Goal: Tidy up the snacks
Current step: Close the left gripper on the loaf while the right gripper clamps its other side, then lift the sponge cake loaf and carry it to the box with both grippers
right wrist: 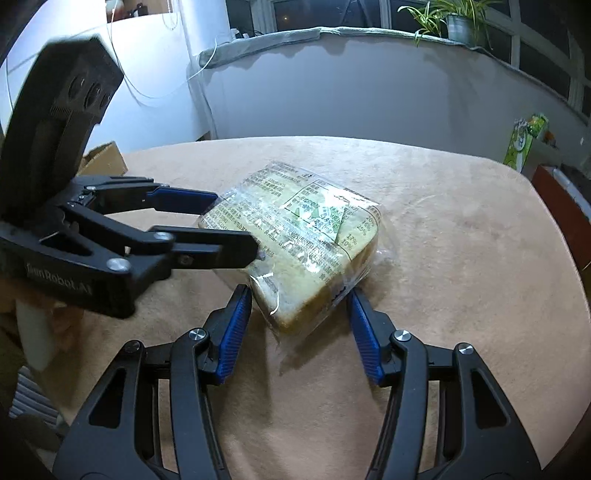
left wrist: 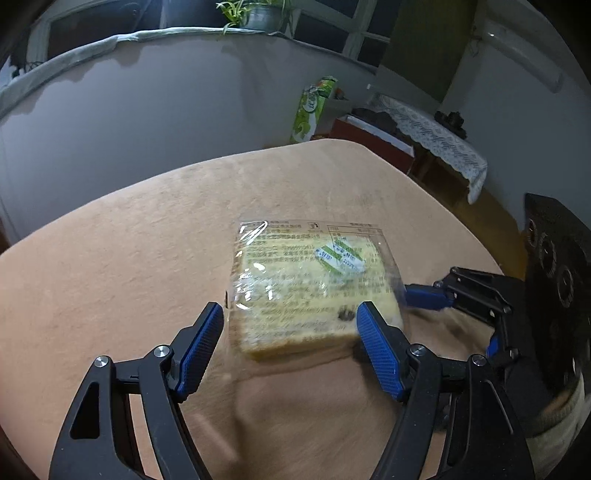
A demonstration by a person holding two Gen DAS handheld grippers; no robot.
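Right gripper (right wrist: 297, 314): jaws half spread and pinching the near corner of the bagged bread (right wrist: 295, 240), both blue pads against the wrapper at about 6 o'clock of the packet. Left gripper (left wrist: 290, 332): jaws spread wider, straddling another edge of the same packet; right pad at the crust, left pad just beside the film, so whether they press I cannot tell. In the right wrist view the left gripper reaches in from 9 o'clock, its fingers along the packet's side. Bread lies flat, label side up, near the middle of the table (right wrist: 461, 240). Task standing, as a judgement: early. One snack is in hand between both tools, not lifted; no bin, tray or sorted pile shows, so the destination is unclear and placing is all still to do. Surface: peach plush cloth, soft, slightly rumpled. Room: dim; grey low wall at 12 o'clock with a potted plant (left wrist: 258, 14) on its ledge, dark windows behind; green-printed package (left wrist: 312, 109) at 1 o'clock, lace-covered furniture (left wrist: 436, 136) at 2 o'clock; cardboard box (right wrist: 103, 160) at 10 o'clock off the table's edge.
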